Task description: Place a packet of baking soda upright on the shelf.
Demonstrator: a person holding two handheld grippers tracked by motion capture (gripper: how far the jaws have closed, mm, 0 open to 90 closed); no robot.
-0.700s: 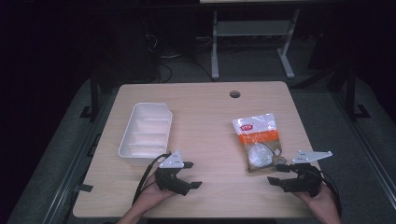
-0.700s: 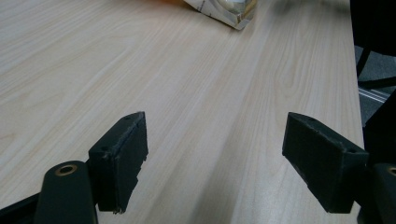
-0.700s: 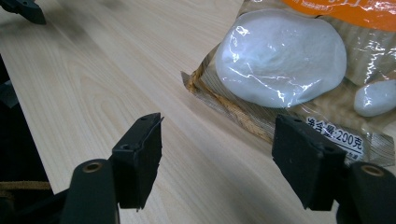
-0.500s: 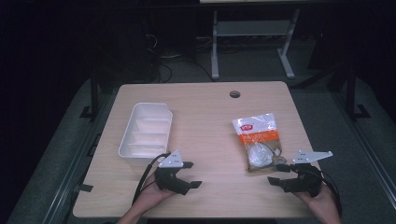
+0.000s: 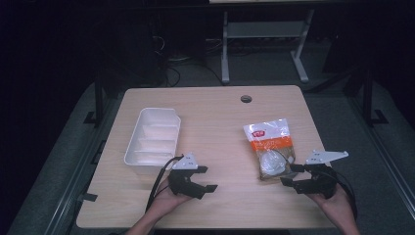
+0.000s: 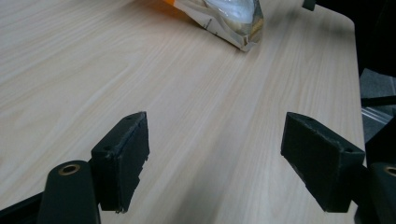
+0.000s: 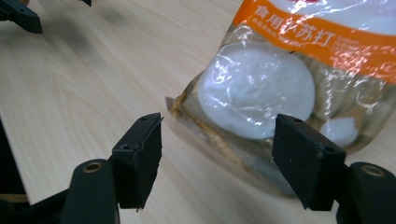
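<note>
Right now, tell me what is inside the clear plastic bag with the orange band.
The clear plastic bag with the orange band holds white lumps; contents behind the band are covered.

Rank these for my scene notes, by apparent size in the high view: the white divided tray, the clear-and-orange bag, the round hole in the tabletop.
1. White divided tray, largest.
2. Clear-and-orange bag, somewhat smaller.
3. Round hole, by far the smallest; it lies farther from the camera, but the gap is too great to matter.

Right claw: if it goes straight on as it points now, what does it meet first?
Most likely the near bottom edge of the clear snack bag, just ahead of the open right claw; the exact gap is unclear.
</note>
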